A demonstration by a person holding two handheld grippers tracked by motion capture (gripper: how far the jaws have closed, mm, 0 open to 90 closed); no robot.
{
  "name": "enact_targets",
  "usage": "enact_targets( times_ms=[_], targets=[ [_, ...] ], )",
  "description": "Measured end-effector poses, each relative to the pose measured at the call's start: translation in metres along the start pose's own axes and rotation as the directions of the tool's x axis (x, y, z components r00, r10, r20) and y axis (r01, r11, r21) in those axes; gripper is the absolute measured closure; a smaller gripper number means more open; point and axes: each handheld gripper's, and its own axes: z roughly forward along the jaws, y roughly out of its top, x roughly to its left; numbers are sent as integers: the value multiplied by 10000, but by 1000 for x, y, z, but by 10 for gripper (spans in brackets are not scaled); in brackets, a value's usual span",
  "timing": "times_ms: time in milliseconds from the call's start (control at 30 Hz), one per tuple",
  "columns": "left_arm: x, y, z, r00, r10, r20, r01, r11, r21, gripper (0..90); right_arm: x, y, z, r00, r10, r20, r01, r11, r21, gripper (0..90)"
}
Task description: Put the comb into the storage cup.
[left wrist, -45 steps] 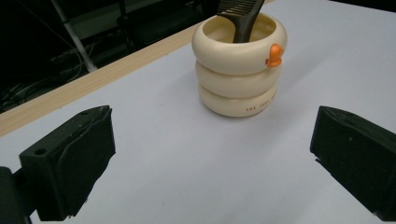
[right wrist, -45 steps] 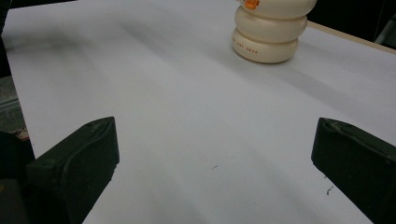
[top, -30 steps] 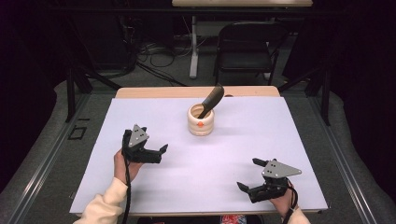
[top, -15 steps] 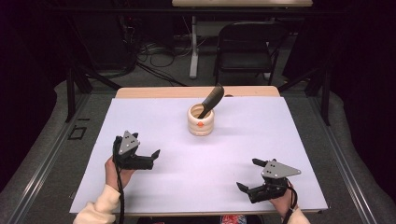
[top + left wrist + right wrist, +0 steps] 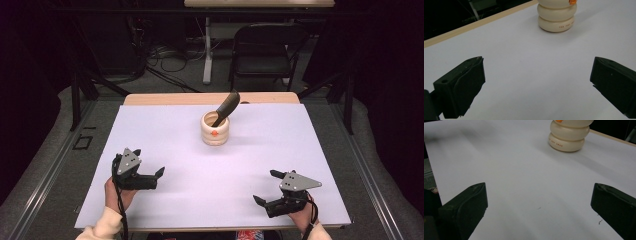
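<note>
Cut off and unreadable

In both gripper views the cream ribbed cup runs off at 12 o'clock, its top unseen; the small lettering on its base ring is too fine to read. The dark tool's lower end is hidden inside the cup.

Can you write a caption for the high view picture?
Two open grippers, left and right, wait near a cream ridged cup holding a dark tool.

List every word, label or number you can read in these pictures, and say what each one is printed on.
"THE" then two more short words too small to read for sure: dark print on the bottom ring of the cream holder, left gripper view.
The same line on the holder in the right gripper view: too blurred to read.
Orange mark higher on the holder: a shape, no letters.
</note>
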Motion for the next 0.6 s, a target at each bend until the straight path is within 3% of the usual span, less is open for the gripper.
enact_targets(
  times_ms=[600],
  targets=[
    [-8,-21,-23,9997,-220,-70,219,9997,-134,0,1,0,1,10000,2,16,-2,10000,70,3]
  ],
)
